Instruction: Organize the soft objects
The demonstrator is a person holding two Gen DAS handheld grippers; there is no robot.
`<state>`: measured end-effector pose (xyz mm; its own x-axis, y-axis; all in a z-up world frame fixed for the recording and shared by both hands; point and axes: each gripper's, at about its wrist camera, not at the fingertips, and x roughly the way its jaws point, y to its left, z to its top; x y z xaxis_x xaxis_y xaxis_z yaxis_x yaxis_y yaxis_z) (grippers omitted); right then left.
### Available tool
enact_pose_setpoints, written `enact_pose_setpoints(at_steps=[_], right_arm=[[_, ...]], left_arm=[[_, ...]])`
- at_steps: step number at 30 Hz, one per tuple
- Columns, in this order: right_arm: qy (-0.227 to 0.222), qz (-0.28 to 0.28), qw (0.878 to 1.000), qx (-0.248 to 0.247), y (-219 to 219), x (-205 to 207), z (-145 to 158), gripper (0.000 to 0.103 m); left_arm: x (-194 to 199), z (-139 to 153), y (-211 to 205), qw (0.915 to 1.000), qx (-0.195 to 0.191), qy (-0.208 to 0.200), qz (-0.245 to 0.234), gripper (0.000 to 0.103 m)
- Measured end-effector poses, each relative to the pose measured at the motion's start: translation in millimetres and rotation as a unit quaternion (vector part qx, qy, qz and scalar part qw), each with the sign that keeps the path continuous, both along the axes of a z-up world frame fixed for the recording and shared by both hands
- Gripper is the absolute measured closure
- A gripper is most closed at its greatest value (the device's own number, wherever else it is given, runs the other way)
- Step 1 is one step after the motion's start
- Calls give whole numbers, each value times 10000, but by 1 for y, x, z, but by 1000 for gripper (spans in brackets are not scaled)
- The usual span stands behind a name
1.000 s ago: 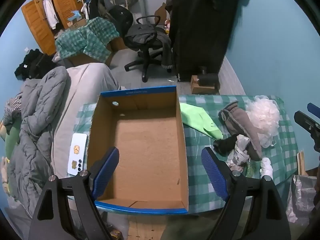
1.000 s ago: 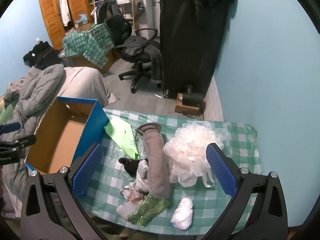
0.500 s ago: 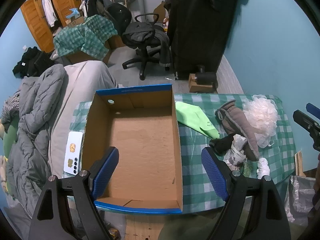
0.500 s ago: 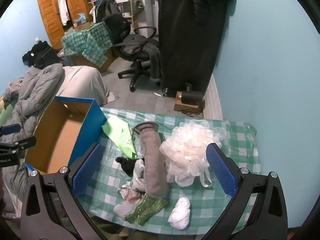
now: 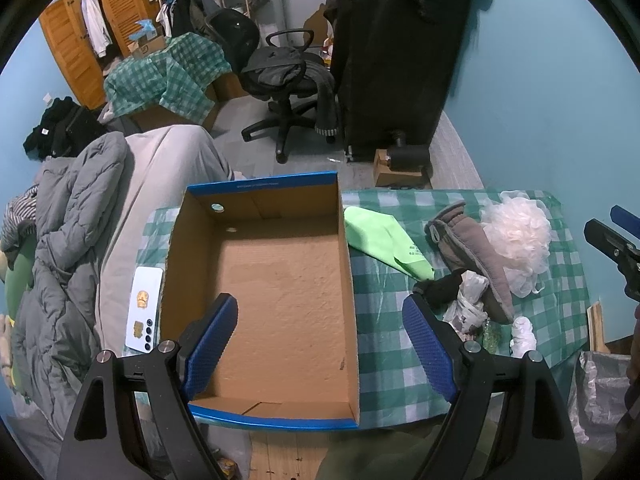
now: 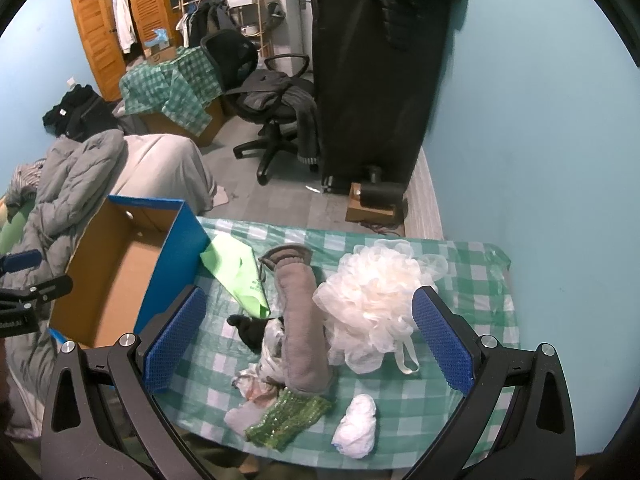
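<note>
An empty cardboard box with blue edges (image 5: 264, 276) (image 6: 120, 268) sits on the left of a green checked table (image 5: 384, 364) (image 6: 472, 288). To its right lie a light green cloth (image 5: 384, 240) (image 6: 236, 272), a grey-brown sock (image 5: 472, 256) (image 6: 300, 320), a white mesh bath pouf (image 5: 516, 236) (image 6: 380, 304), a black item (image 6: 250, 330), a crumpled plastic bag (image 6: 264, 372), a green sequined piece (image 6: 288, 420) and a white wad (image 6: 356, 424). My left gripper (image 5: 320, 344) is open above the box. My right gripper (image 6: 308, 340) is open above the pile.
A white phone (image 5: 142, 308) lies left of the box, beside a bed with a grey quilt (image 5: 68, 220). Beyond the table stand an office chair (image 5: 284, 80), a tall black covered object (image 5: 404, 52) and a small box on the floor (image 5: 396, 168). A blue wall runs along the right.
Both grippers have pulled back and risen slightly, so the table and box look a little smaller and farther. Nothing on the table has moved.
</note>
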<state>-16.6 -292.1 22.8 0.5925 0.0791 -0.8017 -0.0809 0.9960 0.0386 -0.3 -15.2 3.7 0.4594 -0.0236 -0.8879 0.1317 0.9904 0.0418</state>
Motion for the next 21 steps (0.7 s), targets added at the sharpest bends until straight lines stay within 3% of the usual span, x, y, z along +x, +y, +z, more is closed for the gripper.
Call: enact_pose_setpoints(at_steps=[21], right_arm=[[28,24,10000,4,-1,0,3,2]], left_arm=[[-2,8,-1,10000,-35,-19,64,17]])
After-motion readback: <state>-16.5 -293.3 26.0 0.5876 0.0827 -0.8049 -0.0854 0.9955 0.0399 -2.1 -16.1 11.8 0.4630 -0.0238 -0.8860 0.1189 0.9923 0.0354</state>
